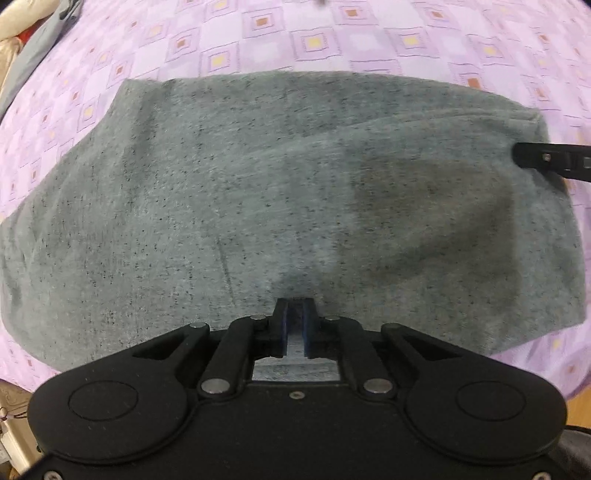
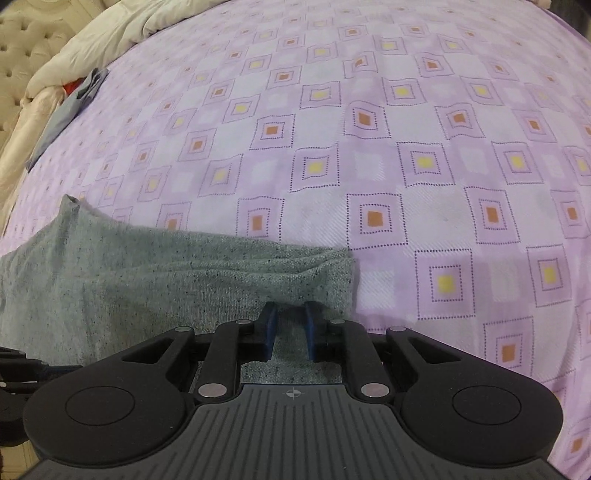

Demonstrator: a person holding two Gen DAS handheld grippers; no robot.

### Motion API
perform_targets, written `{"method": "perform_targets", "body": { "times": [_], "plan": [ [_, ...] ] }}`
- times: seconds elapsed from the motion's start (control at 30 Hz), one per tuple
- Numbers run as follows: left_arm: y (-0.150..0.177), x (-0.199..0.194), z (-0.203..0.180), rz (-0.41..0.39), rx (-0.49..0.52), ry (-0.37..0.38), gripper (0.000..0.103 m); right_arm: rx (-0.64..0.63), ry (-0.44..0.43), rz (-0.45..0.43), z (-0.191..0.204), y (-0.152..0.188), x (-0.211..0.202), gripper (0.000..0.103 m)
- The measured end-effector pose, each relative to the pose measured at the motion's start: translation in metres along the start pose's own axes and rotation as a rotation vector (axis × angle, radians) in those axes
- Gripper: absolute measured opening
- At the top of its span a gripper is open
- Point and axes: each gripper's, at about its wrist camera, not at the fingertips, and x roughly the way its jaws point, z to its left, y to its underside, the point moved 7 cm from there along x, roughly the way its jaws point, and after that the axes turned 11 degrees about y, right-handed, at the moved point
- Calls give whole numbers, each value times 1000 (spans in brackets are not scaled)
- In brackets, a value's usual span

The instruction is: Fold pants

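Grey speckled pants (image 1: 258, 192) lie folded flat on the purple patterned bedsheet (image 1: 314, 40). My left gripper (image 1: 294, 308) is at the near edge of the pants, jaws close together with grey cloth between them. My right gripper (image 2: 290, 314) is over the right end of the pants (image 2: 166, 284), jaws a little apart with cloth between the blue pads (image 2: 270, 325). One finger of the right gripper shows in the left wrist view (image 1: 546, 158) at the pants' right end.
The bedsheet (image 2: 406, 147) stretches far beyond the pants. A cream duvet (image 2: 110, 33), a grey garment (image 2: 70, 107) and something red lie at the far left by a tufted headboard (image 2: 18, 44). The bed's near edge and floor show at the lower right of the left wrist view (image 1: 576, 398).
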Motion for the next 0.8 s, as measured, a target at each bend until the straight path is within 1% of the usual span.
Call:
{"method": "perform_targets", "body": {
  "times": [0.07,0.13,0.2,0.27,0.37,0.43,0.47,0.5,0.57,0.6,0.7,0.8],
  "plan": [
    [-6,-1,0,1,-17,20,12,15,-4,-5,-4,3,-1,15],
    [-5,-5,5,-7,-46,36,18,18,5,-9,-3,3,-2,15],
    [-5,-10,13,-20,-71,55,20,18,11,-13,-3,4,-2,15],
    [-8,-22,24,-62,-81,76,20,26,13,-18,-3,5,-3,15],
    [-8,-45,48,-152,-103,112,20,17,33,-30,1,6,-5,15],
    [1,-64,66,-217,-128,129,20,-6,57,-43,7,6,-8,18],
    [8,-70,80,-248,-143,132,20,-11,67,-53,10,6,-11,21],
    [12,-79,100,-279,-163,130,20,-9,63,-75,15,6,-17,21],
    [23,-92,146,-325,-203,120,20,13,37,-133,27,6,-32,21],
    [26,-96,158,-338,-221,115,20,22,29,-160,35,6,-40,21],
    [40,-112,224,-392,-287,108,20,48,8,-223,66,10,-61,25],
    [55,-123,290,-428,-334,113,20,78,-34,-257,103,16,-78,28]
  ]
}}
